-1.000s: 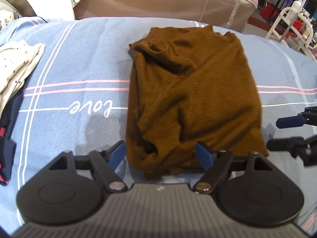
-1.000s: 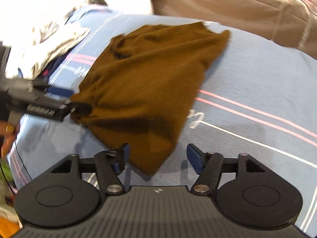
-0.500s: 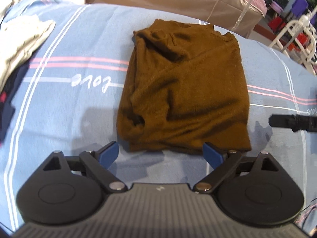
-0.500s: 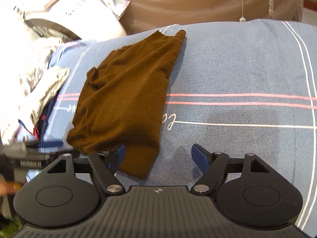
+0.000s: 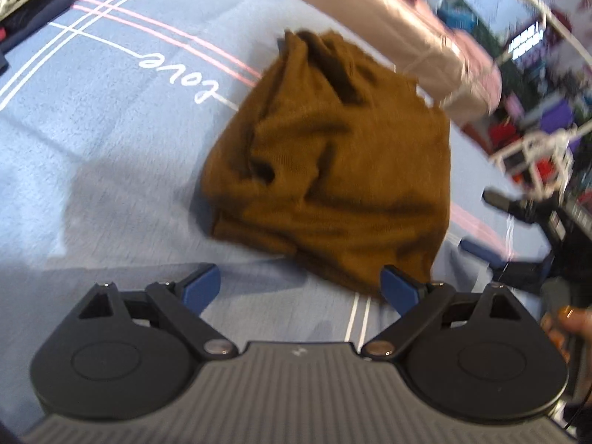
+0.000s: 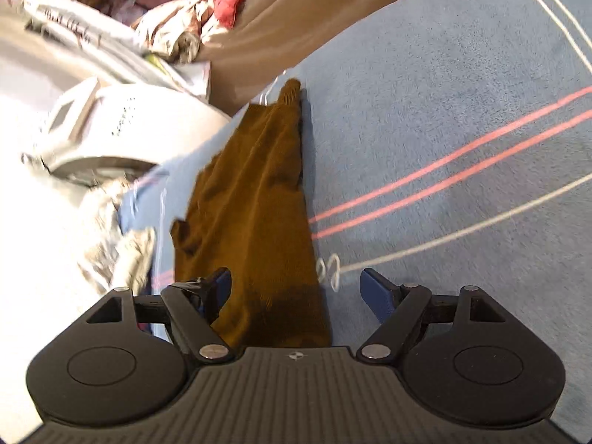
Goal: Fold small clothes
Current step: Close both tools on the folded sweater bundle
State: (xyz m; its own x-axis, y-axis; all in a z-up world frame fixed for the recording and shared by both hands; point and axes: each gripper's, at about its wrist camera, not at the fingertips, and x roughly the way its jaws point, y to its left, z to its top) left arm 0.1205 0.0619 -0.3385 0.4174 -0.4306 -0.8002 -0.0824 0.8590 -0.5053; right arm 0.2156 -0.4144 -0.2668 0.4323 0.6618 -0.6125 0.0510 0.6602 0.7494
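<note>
Left gripper jaws wide, empty, near hem of brown knit garment, which lies rumpled on blue bedsheet. Right gripper spread, straddles garment's near end, pads not pressing. We judge fabric soft, light, floppy; we'd pinch near-edge corners.

Left gripper: black ribbed body, round side discs, silver screws, blue jaw pads. Right gripper: same build. Orange-painted nails.
</note>
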